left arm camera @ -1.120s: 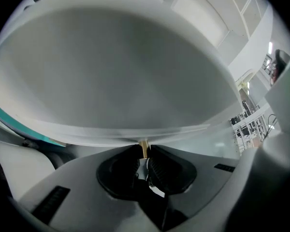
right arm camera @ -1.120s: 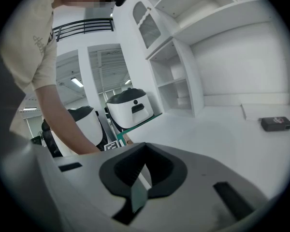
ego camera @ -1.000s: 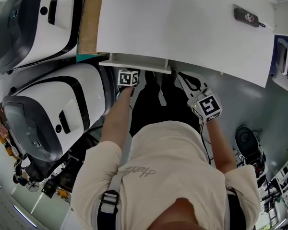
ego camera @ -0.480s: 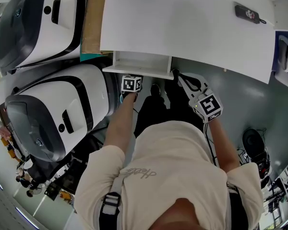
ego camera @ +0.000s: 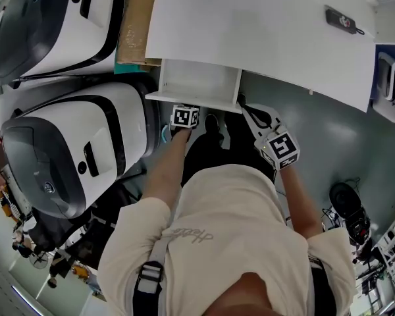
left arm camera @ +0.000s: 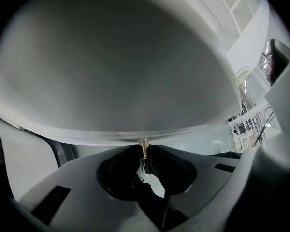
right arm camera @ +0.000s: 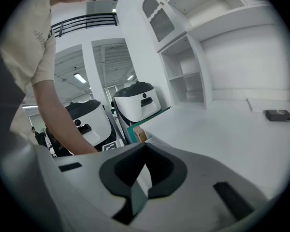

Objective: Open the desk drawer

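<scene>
The white desk (ego camera: 263, 38) has its drawer (ego camera: 197, 84) pulled partway out towards the person, with its inside bare. My left gripper (ego camera: 183, 118) hangs at the drawer front and points steeply down. In the left gripper view the drawer front (left arm camera: 116, 71) fills the picture, and the jaws of the left gripper (left arm camera: 144, 154) are shut on its small brass knob (left arm camera: 143, 146). My right gripper (ego camera: 245, 105) is beside the drawer's right corner, apart from it. In its own view the right gripper (right arm camera: 144, 153) points over the desk top (right arm camera: 217, 129), jaws close together with nothing between them.
Two large white-and-black machines (ego camera: 72, 150) (ego camera: 52, 25) stand left of the desk, with a cardboard box (ego camera: 137, 25) between desk and machine. A small black device (ego camera: 342, 20) lies on the desk's far right. A black round base (ego camera: 345, 199) sits on the grey floor at right.
The drawer has slid further out from under the desk, and the left gripper has come back with it. The right gripper has shifted slightly alongside.
</scene>
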Available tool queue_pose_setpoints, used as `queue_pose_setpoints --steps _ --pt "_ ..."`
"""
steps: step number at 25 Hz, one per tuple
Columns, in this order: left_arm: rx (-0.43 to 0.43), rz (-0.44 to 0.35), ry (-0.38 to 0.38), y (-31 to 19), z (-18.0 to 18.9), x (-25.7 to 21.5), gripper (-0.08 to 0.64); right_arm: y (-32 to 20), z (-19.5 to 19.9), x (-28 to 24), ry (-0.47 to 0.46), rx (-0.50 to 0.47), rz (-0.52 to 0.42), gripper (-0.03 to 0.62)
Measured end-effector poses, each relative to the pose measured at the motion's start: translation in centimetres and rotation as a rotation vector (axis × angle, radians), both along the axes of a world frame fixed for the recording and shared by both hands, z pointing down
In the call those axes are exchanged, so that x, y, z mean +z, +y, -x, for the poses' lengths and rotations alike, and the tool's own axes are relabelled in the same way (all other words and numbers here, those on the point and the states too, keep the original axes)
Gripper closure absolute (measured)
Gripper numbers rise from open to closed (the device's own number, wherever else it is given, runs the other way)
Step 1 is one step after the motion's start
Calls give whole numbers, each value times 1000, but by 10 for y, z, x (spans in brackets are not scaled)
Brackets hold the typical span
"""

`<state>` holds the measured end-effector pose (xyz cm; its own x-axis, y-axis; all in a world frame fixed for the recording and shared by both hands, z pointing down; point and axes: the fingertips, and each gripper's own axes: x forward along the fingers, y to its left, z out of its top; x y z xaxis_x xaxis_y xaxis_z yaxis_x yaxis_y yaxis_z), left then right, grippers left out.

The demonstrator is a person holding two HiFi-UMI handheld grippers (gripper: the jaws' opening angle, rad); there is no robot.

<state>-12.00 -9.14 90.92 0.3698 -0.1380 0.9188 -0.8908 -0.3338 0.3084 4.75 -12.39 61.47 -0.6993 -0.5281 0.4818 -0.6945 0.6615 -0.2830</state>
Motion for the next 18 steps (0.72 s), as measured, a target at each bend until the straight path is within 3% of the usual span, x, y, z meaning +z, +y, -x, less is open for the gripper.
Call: queue_pose_setpoints --steps 18 --pt "-9 -10 26 40 11 -3 486 56 22 5 40 57 29 594"
